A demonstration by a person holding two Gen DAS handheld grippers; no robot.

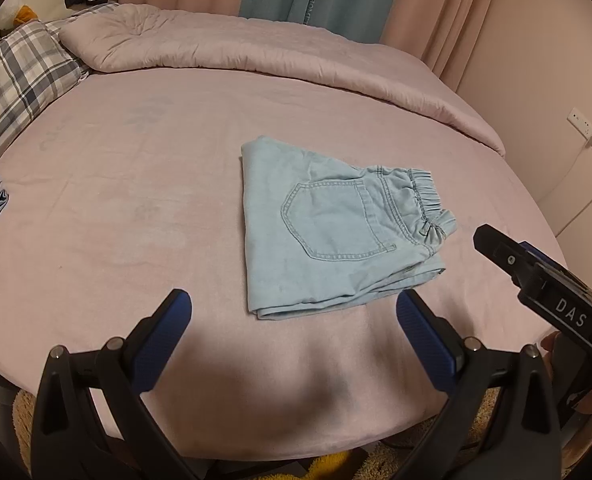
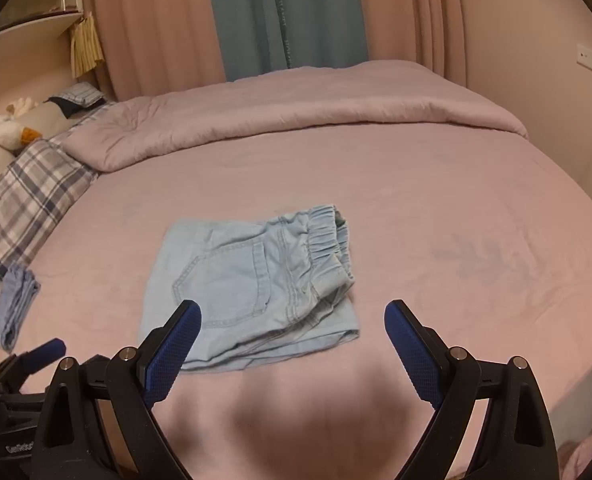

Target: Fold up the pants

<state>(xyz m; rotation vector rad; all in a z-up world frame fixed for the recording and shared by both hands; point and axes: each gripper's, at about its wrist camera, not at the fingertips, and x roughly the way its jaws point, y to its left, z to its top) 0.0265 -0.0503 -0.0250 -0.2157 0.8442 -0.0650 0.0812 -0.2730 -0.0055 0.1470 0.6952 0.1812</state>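
- Both tongs hang released over the near edge of the bed: the left gripper (image 1: 294, 306), black with blue ribbed pads, has its fingers spread wide and holds nothing.
- Likewise the right gripper (image 2: 292, 316) is spread wide and holds nothing, its left pad (image 2: 176, 344) in front of the denim's near edge in its own view.
- Between and just beyond them lie the folded light-blue denim pants (image 1: 327, 224), flat on the pink bedsheet (image 1: 136, 208), back pocket up, elastic waistband on their right.
- Well left of the pants sits a small folded blue cloth (image 2: 14, 304).
- Beyond the pants a rolled pink quilt (image 1: 236, 44) runs across the bed; a plaid pillow (image 1: 16, 80) lies far left of them.
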